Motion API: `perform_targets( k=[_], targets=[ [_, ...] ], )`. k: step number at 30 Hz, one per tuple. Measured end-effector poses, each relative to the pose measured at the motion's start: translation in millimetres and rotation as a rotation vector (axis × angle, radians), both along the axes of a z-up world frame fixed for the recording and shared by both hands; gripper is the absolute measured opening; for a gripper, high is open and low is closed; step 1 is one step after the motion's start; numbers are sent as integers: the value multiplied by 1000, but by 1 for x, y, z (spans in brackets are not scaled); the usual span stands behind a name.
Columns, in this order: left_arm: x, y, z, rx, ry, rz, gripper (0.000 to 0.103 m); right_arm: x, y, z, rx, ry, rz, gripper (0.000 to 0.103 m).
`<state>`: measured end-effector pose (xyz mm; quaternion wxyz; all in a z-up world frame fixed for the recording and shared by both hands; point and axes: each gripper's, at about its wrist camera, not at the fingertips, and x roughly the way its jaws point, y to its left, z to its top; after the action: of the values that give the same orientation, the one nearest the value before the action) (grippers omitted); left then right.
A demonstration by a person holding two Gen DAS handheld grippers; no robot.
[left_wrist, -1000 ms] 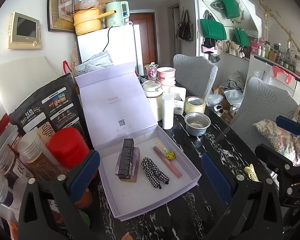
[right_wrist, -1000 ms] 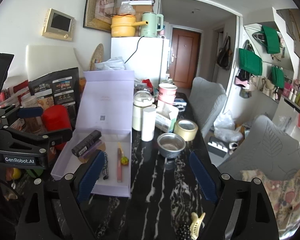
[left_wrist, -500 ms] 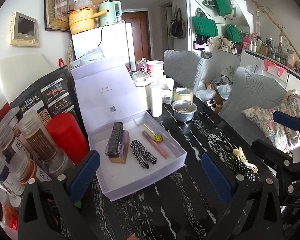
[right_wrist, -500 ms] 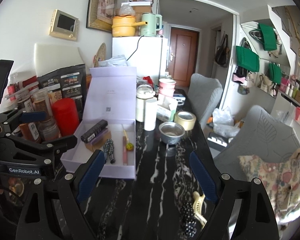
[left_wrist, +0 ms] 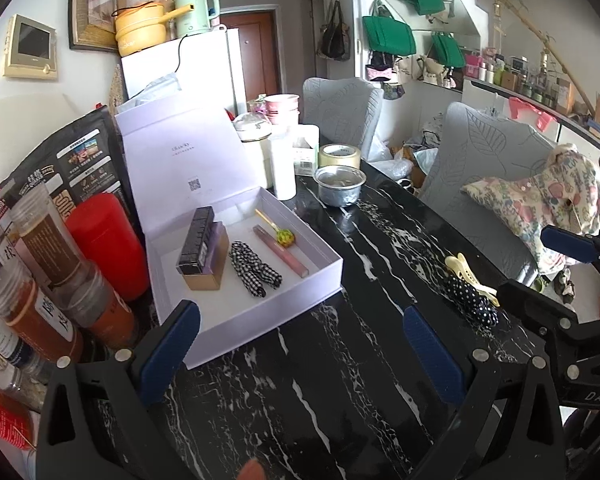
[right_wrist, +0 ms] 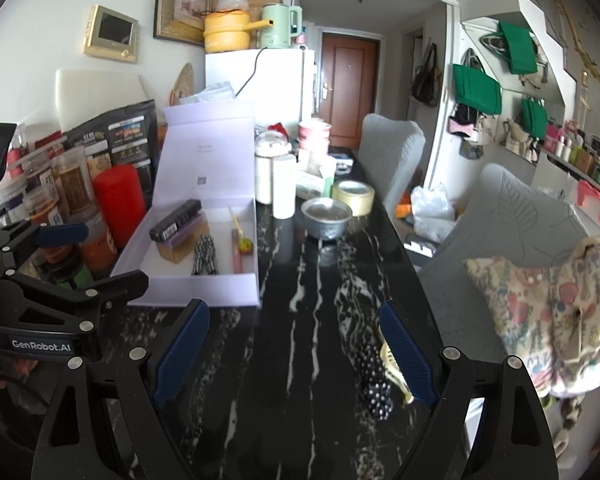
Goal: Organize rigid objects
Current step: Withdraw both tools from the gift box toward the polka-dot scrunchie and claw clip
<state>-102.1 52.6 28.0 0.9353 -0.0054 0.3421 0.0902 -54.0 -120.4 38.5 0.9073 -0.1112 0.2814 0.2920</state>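
Risk: the yellow claw clip (right_wrist: 393, 364) and polka-dot hair tie (right_wrist: 374, 384) lie touching on the black marble table (right_wrist: 300, 360), so a grab could snag both or skid the clip. Right gripper (right_wrist: 296, 354) hovers low near them, jaws wide and empty. Left gripper (left_wrist: 300, 354) wide, empty, facing the open lavender box (left_wrist: 300, 292).
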Motion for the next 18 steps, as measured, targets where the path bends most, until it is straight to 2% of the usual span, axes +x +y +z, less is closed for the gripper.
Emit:
perform_targets(
  k=[8,14,18],
  targets=[
    [4,-14,-23,-18,43,-63,103,-6,-19,-25,-10,51,-29,88],
    [9,-23,-35,-30,30,-78,103,-4,-34,-39,-13,77,-67,88],
    [16,-25,-46,-45,58,-70,103,1,-42,-48,-8,108,-91,88]
  ],
)
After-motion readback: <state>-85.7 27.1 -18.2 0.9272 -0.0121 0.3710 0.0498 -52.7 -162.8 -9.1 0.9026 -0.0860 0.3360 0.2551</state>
